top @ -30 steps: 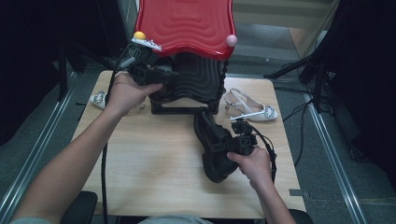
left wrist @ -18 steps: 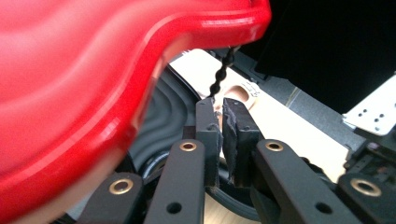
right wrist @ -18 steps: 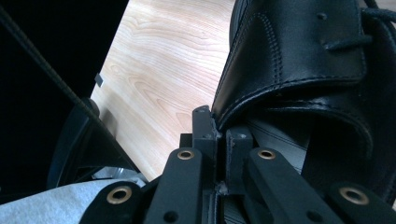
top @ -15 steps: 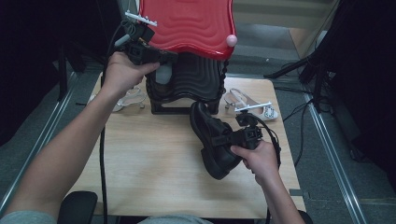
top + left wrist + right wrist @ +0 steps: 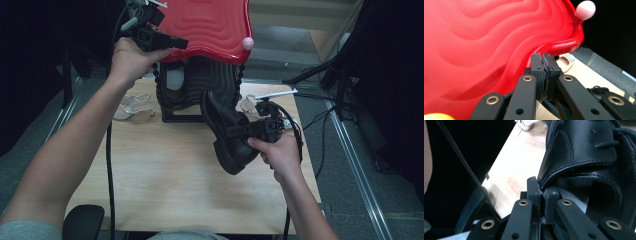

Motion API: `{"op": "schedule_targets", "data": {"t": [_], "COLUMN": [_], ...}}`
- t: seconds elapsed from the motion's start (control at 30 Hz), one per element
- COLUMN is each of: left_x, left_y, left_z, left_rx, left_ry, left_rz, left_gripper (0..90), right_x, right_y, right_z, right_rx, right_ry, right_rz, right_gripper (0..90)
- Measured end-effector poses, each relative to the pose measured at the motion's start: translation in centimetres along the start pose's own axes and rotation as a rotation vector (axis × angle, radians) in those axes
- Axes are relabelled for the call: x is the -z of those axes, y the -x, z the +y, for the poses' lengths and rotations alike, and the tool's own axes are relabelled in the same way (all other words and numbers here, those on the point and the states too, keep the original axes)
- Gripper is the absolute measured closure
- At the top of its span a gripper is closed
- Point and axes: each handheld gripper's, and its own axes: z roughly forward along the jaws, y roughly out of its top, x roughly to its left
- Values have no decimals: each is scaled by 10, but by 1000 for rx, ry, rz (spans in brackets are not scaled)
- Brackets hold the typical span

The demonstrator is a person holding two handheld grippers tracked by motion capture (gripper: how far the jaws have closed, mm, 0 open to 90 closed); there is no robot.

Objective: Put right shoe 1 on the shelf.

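Red lid (image 5: 210, 25) lifted; shoe (image 5: 227, 132) raised above wooden table (image 5: 165, 175).

You are working under even overhead light: the wooden table (image 5: 165, 165) is showing bright while the surroundings are staying dark. The red lid (image 5: 486, 42) is glaring softly and blurring up close. The black shoe (image 5: 589, 157) is showing sharp stitching, its inside shadowed.

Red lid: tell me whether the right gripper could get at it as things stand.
Probably not: the right gripper is shut on the black shoe, and the left gripper already clamps the red lid by its rim.
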Motion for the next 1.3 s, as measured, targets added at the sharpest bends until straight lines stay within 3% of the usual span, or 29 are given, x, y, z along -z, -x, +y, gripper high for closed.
{"op": "schedule_targets", "data": {"t": [0.3, 0.57, 0.73, 0.97, 1.2, 1.3], "left_x": [-6, -13, -18, -18, -18, -17], "left_y": [-9, -12, -9, -17, -18, -18], "left_z": [-1, -1, 1, -2, -4, -4], "left_rx": [8, 15, -7, 15, 5, -5], "left_ry": [27, 29, 19, 3, 1, 1], "left_rz": [20, 24, 22, 20, 24, 23], "left_gripper": [900, 900, 900, 900, 900, 900], "right_x": [-15, -25, -30, -39, -58, -69], "right_y": [-2, -7, -8, -6, -10, -10], "right_z": [43, 67, 76, 81, 80, 77], "right_rx": [36, 53, 61, 71, 132, 148], "right_ry": [72, 120, 148, 189, 223, 220], "right_rz": [-54, -116, -165, -233, -322, -328], "right_gripper": [878, 879, 878, 878, 877, 877]}}
